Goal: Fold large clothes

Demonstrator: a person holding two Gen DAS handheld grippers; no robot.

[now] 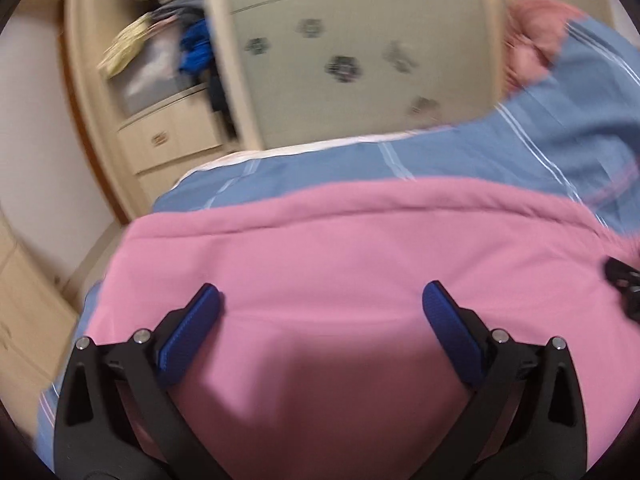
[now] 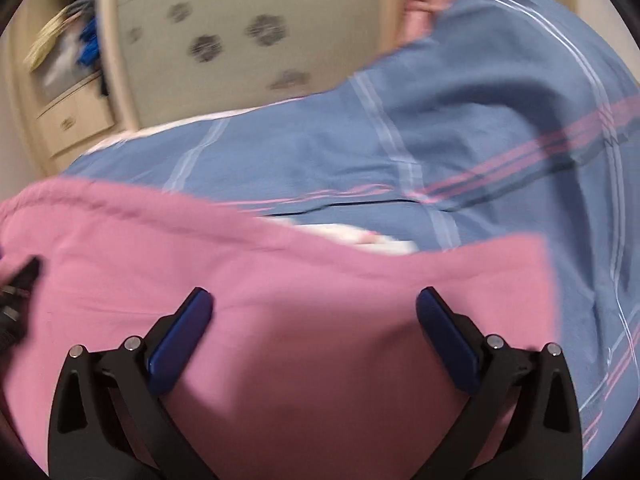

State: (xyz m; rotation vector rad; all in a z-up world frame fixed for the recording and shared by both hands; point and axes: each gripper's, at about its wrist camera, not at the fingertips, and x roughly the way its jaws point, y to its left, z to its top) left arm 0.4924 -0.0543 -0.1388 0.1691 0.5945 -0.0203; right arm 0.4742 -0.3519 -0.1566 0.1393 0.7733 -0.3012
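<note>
1. Left gripper (image 1: pixel 321 300): jaws spread wide, nothing between them. Blue pads (image 1: pixel 191 330) sit clear of each other above the pink garment (image 1: pixel 340 248); whether the tips touch the cloth cannot be told.
2. The pink garment lies flat under and ahead of the left claw, filling the lower view. Its far edge shows a stitched hem running across, ahead of the fingertips.
3. Beyond that hem: a blue striped bedcover (image 1: pixel 500 152), spread out, rising in a bunched fold to the right-ahead of the claw. A pink bundle (image 1: pixel 532 36) sits on top of that fold, far right.
4. Right gripper (image 2: pixel 314 300): jaws likewise wide apart, empty. Its pads (image 2: pixel 180 340) hover over the same pink garment (image 2: pixel 280 320).
5. From the right wrist, the garment's right edge ends just right of the claw's right finger; the bedcover (image 2: pixel 480 120) shows bare past it. A small white patch (image 2: pixel 380 242) peeks out at the garment's far edge, ahead of the claw; what it is cannot be told.
6. Each claw appears at the margin of the other's view: a black part at far right of the left view, far left of the right view, both resting over the pink cloth.
7. Ahead of both, past the bed: a pale wardrobe (image 1: pixel 360 60) with dark flower marks on its door, and open shelves (image 1: pixel 172 40) to the left holding jumbled clothes, with drawers (image 1: pixel 168 140) below.
8. Both views are motion-blurred.
</note>
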